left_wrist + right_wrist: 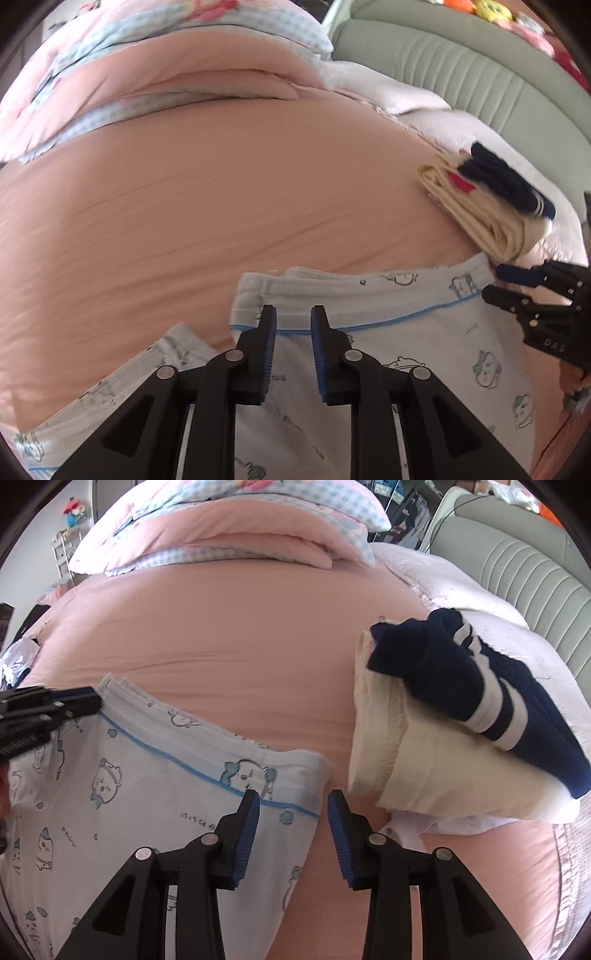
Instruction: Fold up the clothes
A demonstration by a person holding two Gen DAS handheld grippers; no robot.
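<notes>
The printed pants (122, 775) lie flat on my pink bed (221, 206), waistband away from me. My left gripper (293, 321) hangs over its left end, jaws apart, gripping nothing. My right gripper (293, 805) is released at the right corner, perhaps brushing cloth. Folded clothes (443, 738) sit just right.
</notes>
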